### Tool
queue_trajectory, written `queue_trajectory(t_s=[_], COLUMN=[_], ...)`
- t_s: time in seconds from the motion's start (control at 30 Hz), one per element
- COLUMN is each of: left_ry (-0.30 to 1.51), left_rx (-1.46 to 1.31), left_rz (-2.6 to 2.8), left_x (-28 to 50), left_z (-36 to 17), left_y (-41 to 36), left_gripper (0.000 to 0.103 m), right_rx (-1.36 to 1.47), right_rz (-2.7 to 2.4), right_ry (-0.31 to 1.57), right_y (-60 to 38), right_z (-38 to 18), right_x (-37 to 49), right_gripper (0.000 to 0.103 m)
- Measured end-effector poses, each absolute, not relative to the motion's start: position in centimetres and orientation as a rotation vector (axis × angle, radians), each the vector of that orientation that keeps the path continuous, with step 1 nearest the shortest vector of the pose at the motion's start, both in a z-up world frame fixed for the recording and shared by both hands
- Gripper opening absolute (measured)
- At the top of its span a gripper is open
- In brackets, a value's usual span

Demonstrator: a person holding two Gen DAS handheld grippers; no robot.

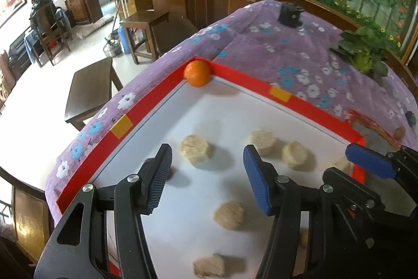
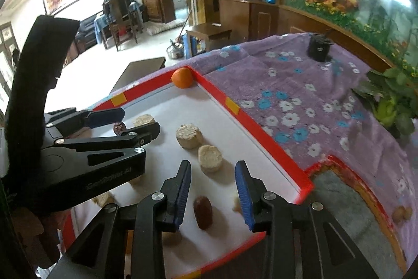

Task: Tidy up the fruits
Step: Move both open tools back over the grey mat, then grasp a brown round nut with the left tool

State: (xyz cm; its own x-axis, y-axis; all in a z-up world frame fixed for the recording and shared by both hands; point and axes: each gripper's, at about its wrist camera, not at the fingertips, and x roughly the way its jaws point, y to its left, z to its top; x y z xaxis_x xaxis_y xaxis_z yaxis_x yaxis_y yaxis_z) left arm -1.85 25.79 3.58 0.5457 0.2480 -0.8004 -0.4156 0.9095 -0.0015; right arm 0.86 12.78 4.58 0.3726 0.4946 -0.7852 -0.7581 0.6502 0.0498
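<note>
While an orange [image 1: 197, 73] sits wedged into the far corner of the red-rimmed tray [image 1: 243, 76], a dark red date [image 2: 202, 211] lies on the white tray floor between the fingers of the right gripper [image 2: 214, 196], free of both pads. That gripper is released, its blue pads standing apart on either side of the date, and it points steeply down at the near end of the tray. Its fingers reach in over the near right corner.

Just to its left, the left gripper [image 1: 206, 181] is also released, jaws wide with nothing between them but bare tray floor. It too tilts steeply downward. A second dark fruit [image 2: 119, 127] lies beside its outer finger; the left wrist view shows only a blurred sliver of it behind that finger. Pale round cakes [image 1: 195, 149] are scattered across the tray, none touching the orange.

Under the tray lies a purple cloth with blue and white flowers [image 2: 287, 106], covering the tabletop. A small black object [image 1: 290, 13] stands upright at the cloth's far edge, and a leafy green plant [image 2: 392, 98] sits toward the right. Beyond are wooden cabinets, a glass tank with artificial flowers, low wooden stools and a pale floor.

Only the right wrist view shows the date clearly and a walnut-like thing [image 2: 402, 213] on the cloth's grey patch.
</note>
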Motion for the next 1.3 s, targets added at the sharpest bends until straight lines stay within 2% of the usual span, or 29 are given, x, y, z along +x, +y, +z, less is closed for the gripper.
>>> queue_trajectory(t_s=[0.23,0.8,1.3], left_ry=[0.887,0.901,0.942], left_rx=[-0.171,-0.083,-0.025], left_rz=[0.325,0.15,-0.021], left_x=[-2.1,-1.5,2.1], left_z=[5.0,5.5,5.2], left_y=[21.6,10.8,2.4], left_gripper=[0.057,0.057,0.057], right_rx=[-0.279,-0.158,-0.069], right_rz=[0.753,0.565,0.383], right_ry=[0.862,0.894,0.919], right_y=[7.9,-4.1,-15.1], right_z=[5.7,5.1,4.5], right_x=[0.1,-1.0,1.0], right_gripper=[0.039,0.041,0.042])
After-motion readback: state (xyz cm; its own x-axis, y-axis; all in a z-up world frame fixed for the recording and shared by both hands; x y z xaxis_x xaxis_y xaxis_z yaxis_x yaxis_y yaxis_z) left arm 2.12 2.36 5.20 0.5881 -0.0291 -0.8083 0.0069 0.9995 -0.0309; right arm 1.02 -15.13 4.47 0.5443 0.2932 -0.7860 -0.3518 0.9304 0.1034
